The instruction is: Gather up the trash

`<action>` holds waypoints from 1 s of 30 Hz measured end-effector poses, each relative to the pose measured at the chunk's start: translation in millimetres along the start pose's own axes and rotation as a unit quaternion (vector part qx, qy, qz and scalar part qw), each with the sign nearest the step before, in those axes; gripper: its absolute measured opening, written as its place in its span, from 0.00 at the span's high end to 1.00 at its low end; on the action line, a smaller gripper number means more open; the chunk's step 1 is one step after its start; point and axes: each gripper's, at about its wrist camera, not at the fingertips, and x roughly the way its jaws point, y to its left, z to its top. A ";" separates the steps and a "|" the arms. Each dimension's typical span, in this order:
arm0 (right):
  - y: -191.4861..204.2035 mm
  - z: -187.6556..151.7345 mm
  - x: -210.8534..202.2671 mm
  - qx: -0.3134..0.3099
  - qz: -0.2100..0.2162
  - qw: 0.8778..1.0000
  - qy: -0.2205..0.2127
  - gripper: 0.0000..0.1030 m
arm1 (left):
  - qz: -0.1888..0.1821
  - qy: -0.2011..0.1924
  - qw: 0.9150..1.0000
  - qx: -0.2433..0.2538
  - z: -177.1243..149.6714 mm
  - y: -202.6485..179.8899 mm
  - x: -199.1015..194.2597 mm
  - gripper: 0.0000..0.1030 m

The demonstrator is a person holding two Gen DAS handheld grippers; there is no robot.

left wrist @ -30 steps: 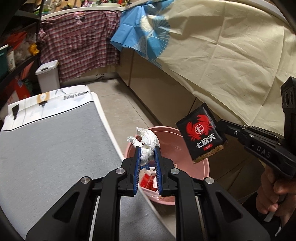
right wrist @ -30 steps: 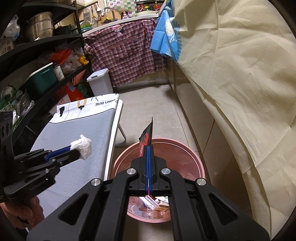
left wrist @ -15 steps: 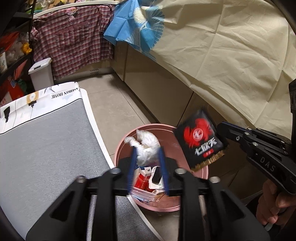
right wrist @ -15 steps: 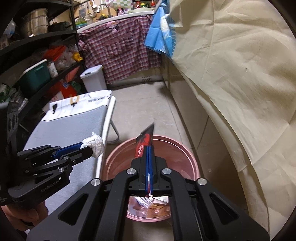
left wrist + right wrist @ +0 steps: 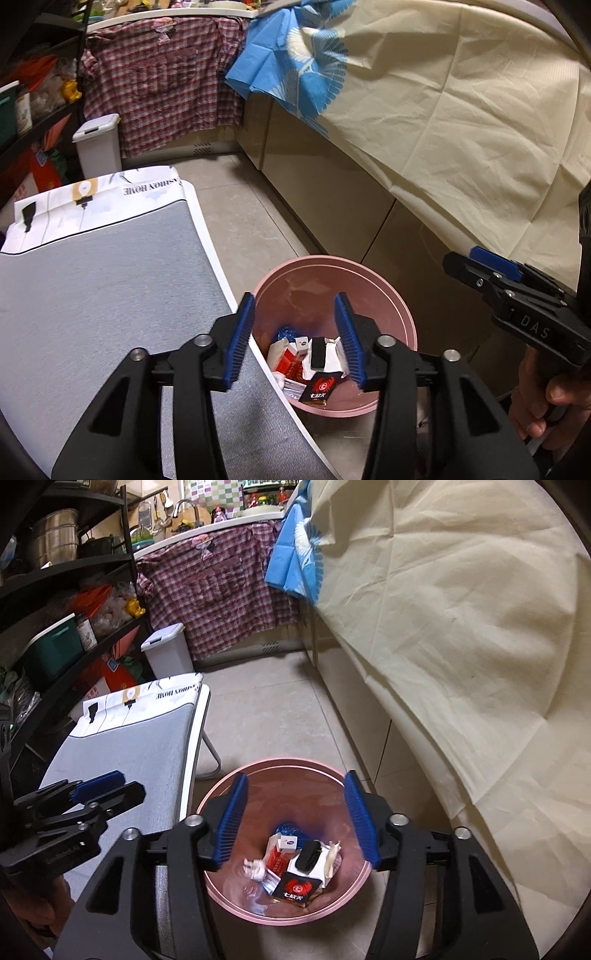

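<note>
A pink bin (image 5: 402, 314) stands on the floor right under both grippers. In it lie a black and red snack packet (image 5: 320, 386) and several other scraps. In the right wrist view the packet (image 5: 295, 888) rests near the bin's (image 5: 221, 788) front wall, beside a crumpled white tissue (image 5: 255, 869). My left gripper (image 5: 295, 328) hangs over the bin, jaws opening, nothing between its blue pads. My right gripper (image 5: 295, 812) is likewise over the bin, jaws opening and empty. Each gripper shows in the other's view: the right gripper (image 5: 476, 264) and the left gripper (image 5: 103, 786).
A grey padded board (image 5: 92, 295) with a white printed end runs along the bin's left side. Cream cloth (image 5: 461, 129) drapes the cabinets on the right. A small white lidded bin (image 5: 98, 147) and plaid shirts stand at the back. Dark shelving (image 5: 55, 627) fills the left.
Both grippers have opened. The white tissue has dropped from the left one and the black and red packet from the right one; both now lie in the pink bin.
</note>
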 end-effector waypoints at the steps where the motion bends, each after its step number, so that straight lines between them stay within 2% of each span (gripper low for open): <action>1: 0.9 -0.7 -4.4 -0.002 -0.003 1.000 -0.007 0.33 | 0.001 -0.003 1.000 -0.001 -0.3 0.5 -3.8 0.50; 7: 7.0 -3.9 -29.0 -0.013 -0.019 0.999 -0.046 0.17 | 0.008 -0.030 1.000 0.002 0.6 -3.2 -31.1 0.41; 13: 10.6 -13.3 -58.7 -0.010 -0.027 0.997 -0.074 0.09 | 0.016 -0.056 0.998 0.000 -3.0 -8.6 -60.9 0.32; 19: 15.4 -27.3 -89.4 -0.014 -0.029 0.996 -0.089 0.08 | 0.031 -0.084 0.996 -0.016 -15.6 -13.5 -91.4 0.31; 30: 15.3 -58.6 -136.5 -0.003 -0.024 0.996 -0.086 0.07 | 0.061 -0.120 0.990 -0.030 -59.6 -29.1 -144.4 0.31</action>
